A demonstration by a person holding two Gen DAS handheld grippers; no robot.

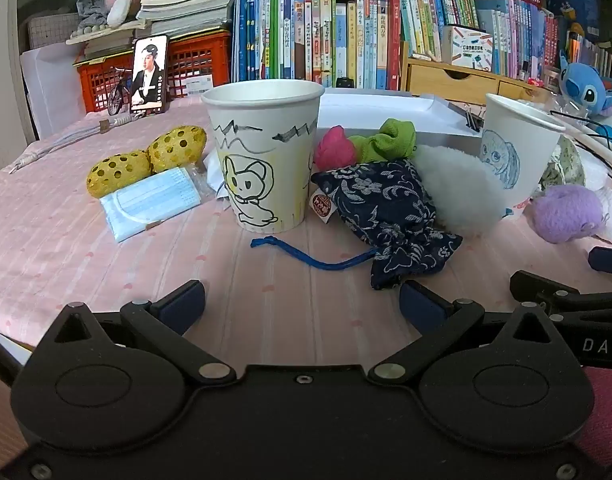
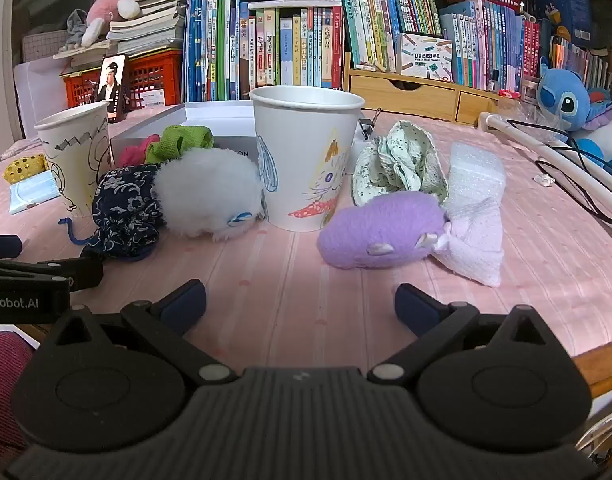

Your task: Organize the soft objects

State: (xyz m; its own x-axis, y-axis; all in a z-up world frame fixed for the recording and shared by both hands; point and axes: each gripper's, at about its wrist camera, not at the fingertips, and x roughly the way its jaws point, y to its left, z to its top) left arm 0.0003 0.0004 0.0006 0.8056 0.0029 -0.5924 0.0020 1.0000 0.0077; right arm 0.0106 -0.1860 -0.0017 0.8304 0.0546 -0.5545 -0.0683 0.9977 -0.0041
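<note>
My left gripper [image 1: 301, 304] is open over the pink cloth, nothing between its fingers. Ahead stands a paper cup with a drawn rabbit [image 1: 263, 156]; right of it lies a navy flowered pouch [image 1: 390, 216] with a blue cord [image 1: 306, 256]. Behind are a pink soft ball [image 1: 334, 148], a green cloth [image 1: 386, 138] and a white fluffy toy [image 1: 454, 184]. Left lie two yellow holed sponges [image 1: 145, 160] and a mask pack [image 1: 153, 202]. My right gripper [image 2: 299, 304] is open, empty. Before it stand a cup with a drawn cat [image 2: 306, 160], a purple plush [image 2: 380, 230], a lilac cloth [image 2: 476, 232] and a speckled cloth [image 2: 398, 164].
A white box [image 2: 217, 118] sits behind the cups. Books [image 1: 346, 32], red crates [image 1: 193, 64], a wooden drawer unit [image 2: 418, 92] and a propped phone [image 1: 149, 74] line the back. A blue plush [image 2: 578, 108], a white rod and black cables lie at the right.
</note>
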